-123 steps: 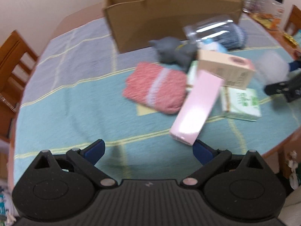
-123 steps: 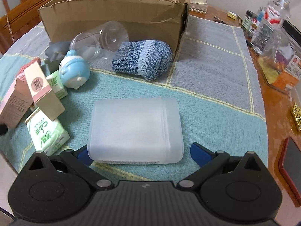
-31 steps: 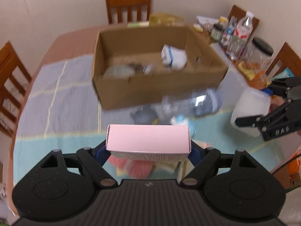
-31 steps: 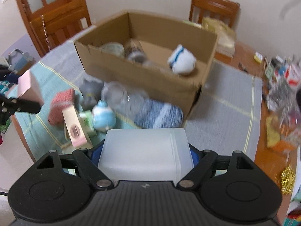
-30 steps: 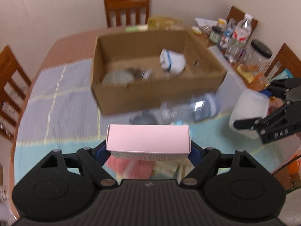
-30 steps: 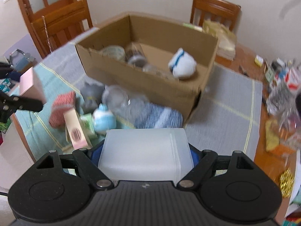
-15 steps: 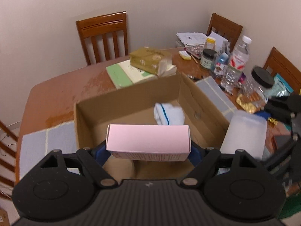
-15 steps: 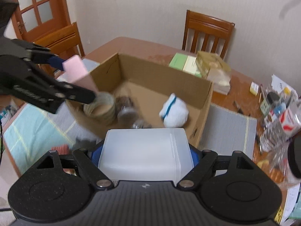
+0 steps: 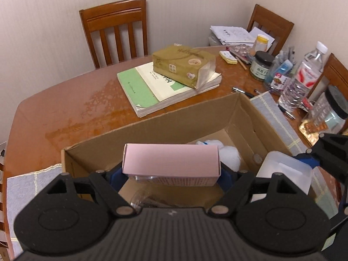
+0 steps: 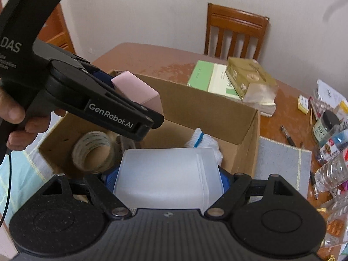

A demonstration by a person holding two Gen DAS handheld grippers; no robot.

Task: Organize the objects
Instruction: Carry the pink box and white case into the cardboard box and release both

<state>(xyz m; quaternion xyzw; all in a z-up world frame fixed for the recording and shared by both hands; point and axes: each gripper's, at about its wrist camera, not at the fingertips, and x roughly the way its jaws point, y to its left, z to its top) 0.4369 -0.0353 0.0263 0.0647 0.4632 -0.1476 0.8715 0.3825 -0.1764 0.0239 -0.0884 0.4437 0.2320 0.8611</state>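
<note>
My left gripper [image 9: 171,174] is shut on a pink carton [image 9: 170,159] and holds it over the open cardboard box [image 9: 178,124]. My right gripper [image 10: 167,178] is shut on a translucent white plastic container [image 10: 165,174], held over the box's near right part. In the right wrist view the left gripper [image 10: 102,106] with the pink carton [image 10: 139,94] hangs above the box [image 10: 208,108]. Inside the box lie a tape roll [image 10: 93,150], a white sock with a blue stripe [image 10: 202,141] and a clear cup [image 9: 141,200]. The right gripper [image 9: 330,158] and the container [image 9: 282,171] show at the left wrist view's right edge.
Behind the box lie a green book [image 9: 152,87] with a gold packet [image 9: 182,65] on it. Jars and bottles [image 9: 300,80], pens and papers crowd the table's right side. Wooden chairs [image 9: 115,30] stand around the table. A checked cloth [image 10: 282,165] lies under the box.
Both grippers have moved forward, so they now hang over the box's inside. The left gripper with the pink carton has come closer to the right one. Both holds are unchanged.
</note>
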